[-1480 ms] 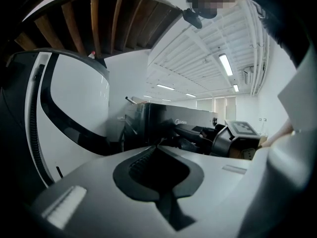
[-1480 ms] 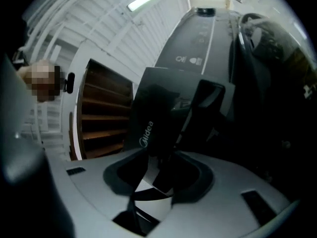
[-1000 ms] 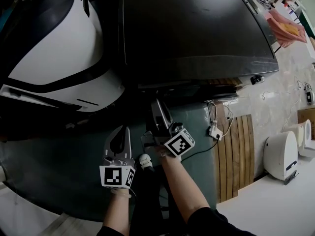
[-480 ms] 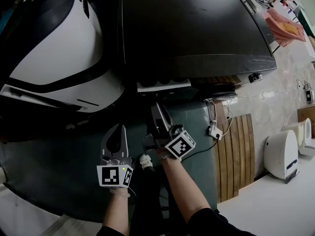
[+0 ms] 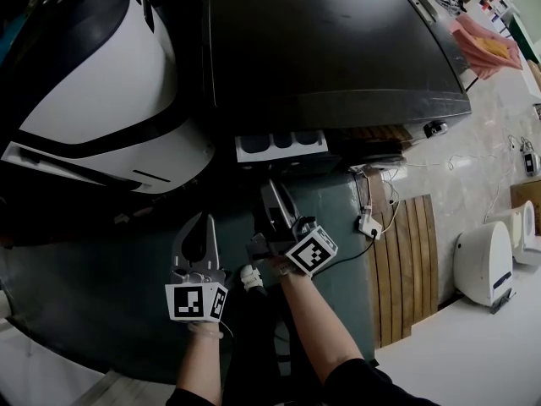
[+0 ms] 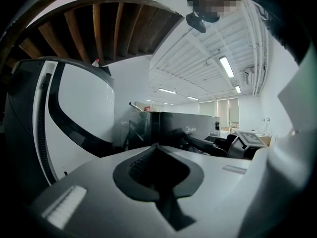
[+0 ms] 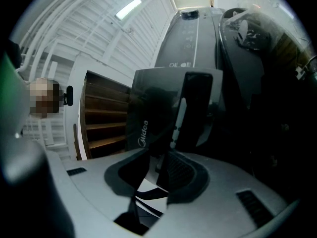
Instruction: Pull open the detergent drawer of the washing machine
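The dark washing machine (image 5: 330, 49) fills the top of the head view. Its detergent drawer (image 5: 281, 145) stands pulled out from the front, showing a white tray with three compartments. My right gripper (image 5: 273, 191) points up at the drawer's dark front panel and is shut on it. In the right gripper view that dark drawer front (image 7: 193, 108) sits between the jaws of the right gripper (image 7: 166, 155). My left gripper (image 5: 204, 220) hangs to the left, apart from the machine, shut with nothing in it. In the left gripper view the tips of the left gripper (image 6: 157, 145) meet.
A large white and black machine (image 5: 93, 83) stands at the left. At the right are wooden slats (image 5: 410, 260), a plug and cable (image 5: 368, 225) and a white appliance (image 5: 483, 265). A pink cloth (image 5: 490, 49) lies at the far right.
The white drawer tray has slid out of the machine's front towards me, from hidden to well exposed. The right gripper has drawn back slightly with it. The left gripper has barely moved.
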{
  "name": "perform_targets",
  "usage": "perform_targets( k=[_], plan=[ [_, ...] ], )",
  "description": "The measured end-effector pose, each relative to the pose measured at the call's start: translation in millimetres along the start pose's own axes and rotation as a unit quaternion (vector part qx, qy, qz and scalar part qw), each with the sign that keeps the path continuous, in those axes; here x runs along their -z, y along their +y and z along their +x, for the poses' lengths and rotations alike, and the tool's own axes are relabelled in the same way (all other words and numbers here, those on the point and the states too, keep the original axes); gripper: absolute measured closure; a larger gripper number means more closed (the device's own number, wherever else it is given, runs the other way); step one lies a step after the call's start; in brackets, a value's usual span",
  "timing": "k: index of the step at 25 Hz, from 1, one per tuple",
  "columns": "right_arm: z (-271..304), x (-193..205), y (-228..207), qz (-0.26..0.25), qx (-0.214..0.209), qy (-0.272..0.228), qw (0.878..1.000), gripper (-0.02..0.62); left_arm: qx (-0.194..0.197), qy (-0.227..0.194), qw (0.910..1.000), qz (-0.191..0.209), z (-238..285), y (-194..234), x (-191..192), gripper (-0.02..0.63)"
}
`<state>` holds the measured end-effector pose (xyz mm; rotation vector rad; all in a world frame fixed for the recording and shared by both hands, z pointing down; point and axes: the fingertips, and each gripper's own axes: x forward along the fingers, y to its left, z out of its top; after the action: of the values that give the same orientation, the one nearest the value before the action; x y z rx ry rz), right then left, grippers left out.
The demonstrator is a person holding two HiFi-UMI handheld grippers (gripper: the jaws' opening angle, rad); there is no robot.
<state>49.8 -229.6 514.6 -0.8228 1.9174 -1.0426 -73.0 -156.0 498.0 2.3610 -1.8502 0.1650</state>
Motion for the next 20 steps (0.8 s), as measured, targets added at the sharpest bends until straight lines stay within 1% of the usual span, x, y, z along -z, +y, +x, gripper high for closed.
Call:
perform_targets(
  k=[20],
  plan=[
    [-33, 9, 11, 0.005, -0.004, 0.018, 1.000, 0.486, -0.005, -0.004, 1.0000, -0.003, -8, -7, -1, 0.600]
  ],
)
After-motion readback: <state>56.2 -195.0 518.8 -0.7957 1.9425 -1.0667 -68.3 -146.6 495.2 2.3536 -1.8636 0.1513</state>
